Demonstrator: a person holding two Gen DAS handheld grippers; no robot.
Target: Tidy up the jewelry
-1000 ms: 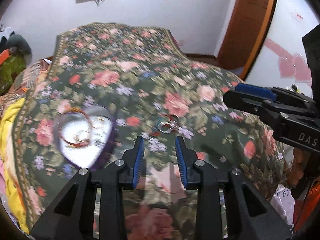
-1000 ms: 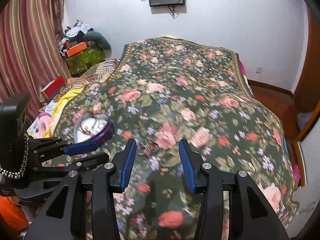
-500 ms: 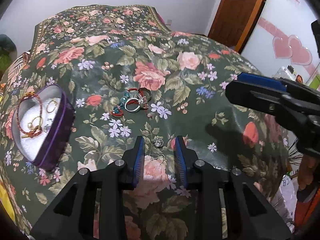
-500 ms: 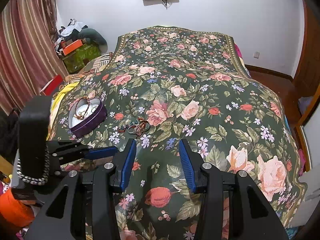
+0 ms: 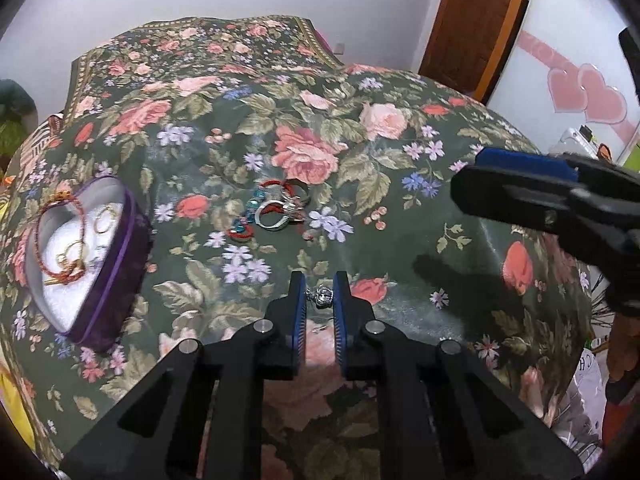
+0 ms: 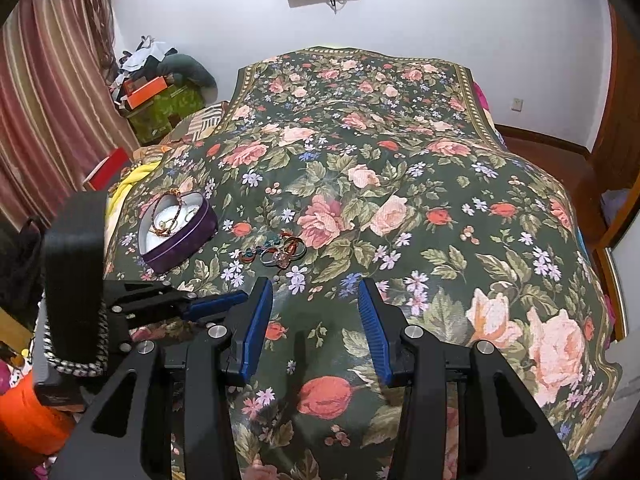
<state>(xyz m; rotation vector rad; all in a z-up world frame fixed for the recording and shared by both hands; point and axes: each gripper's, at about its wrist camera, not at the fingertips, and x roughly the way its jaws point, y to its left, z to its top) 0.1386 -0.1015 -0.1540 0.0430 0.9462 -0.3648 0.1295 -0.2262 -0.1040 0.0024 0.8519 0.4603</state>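
A purple heart-shaped tin (image 5: pixel 100 264) (image 6: pixel 178 236) with a white lining holds a red cord bracelet and gold rings, at the left on the floral bedspread. A small pile of jewelry (image 5: pixel 276 210) (image 6: pixel 280 254) with silver rings and red and teal pieces lies to its right. My left gripper (image 5: pixel 319 294) has its jaws narrowly apart around a small silver earring (image 5: pixel 323 295) lying on the spread; I cannot tell whether the pads touch it. My right gripper (image 6: pixel 316 312) is open and empty, above the spread, nearer than the pile.
The floral bedspread (image 6: pixel 420 208) covers the whole bed. Clutter and boxes (image 6: pixel 156 92) stand at the far left by the curtain. A wooden door (image 5: pixel 472 20) is at the far right. The right gripper's finger (image 5: pixel 552 196) reaches in from the right in the left wrist view.
My left gripper has come down toward the spread and its jaws have narrowed around the silver earring. The right gripper has lifted and tilted a little, staying open.
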